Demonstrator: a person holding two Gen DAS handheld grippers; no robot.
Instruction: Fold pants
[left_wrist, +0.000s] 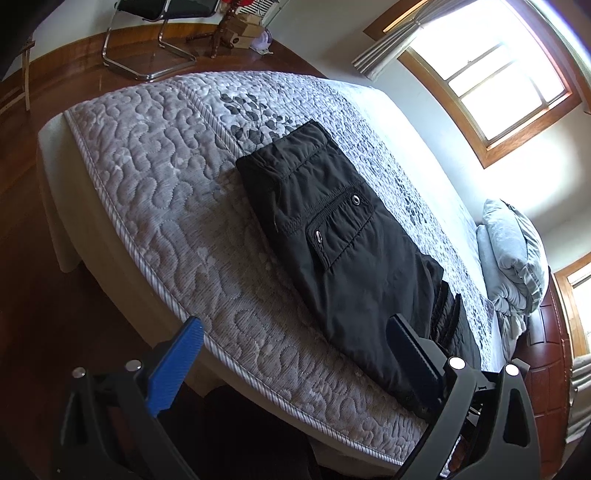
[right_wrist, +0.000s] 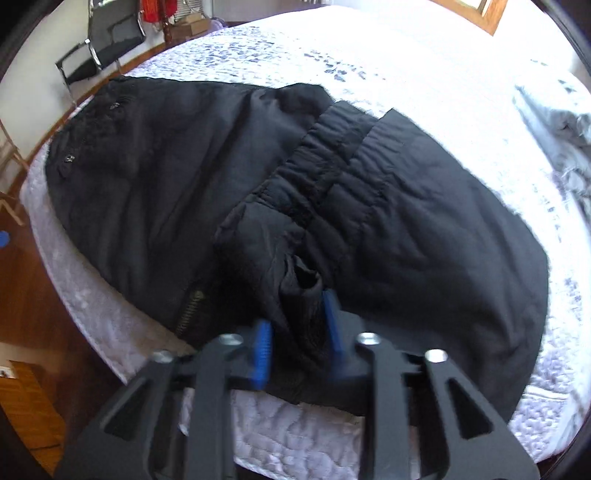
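Black pants lie doubled over on the quilted mattress, with a snap pocket facing up. My left gripper is held open wide above the mattress's near edge, its right finger over the near end of the pants and nothing between its pads. In the right wrist view the pants fill the middle, with a folded layer and its elastic band lying on top. My right gripper points steeply down at the near edge of the cloth. Its blue pads stand apart, and a loose bunch of black fabric sits between them.
A grey folded blanket lies at the far right end of the bed. A metal-frame chair and boxes stand on the wooden floor beyond the bed. A bright window is on the wall behind.
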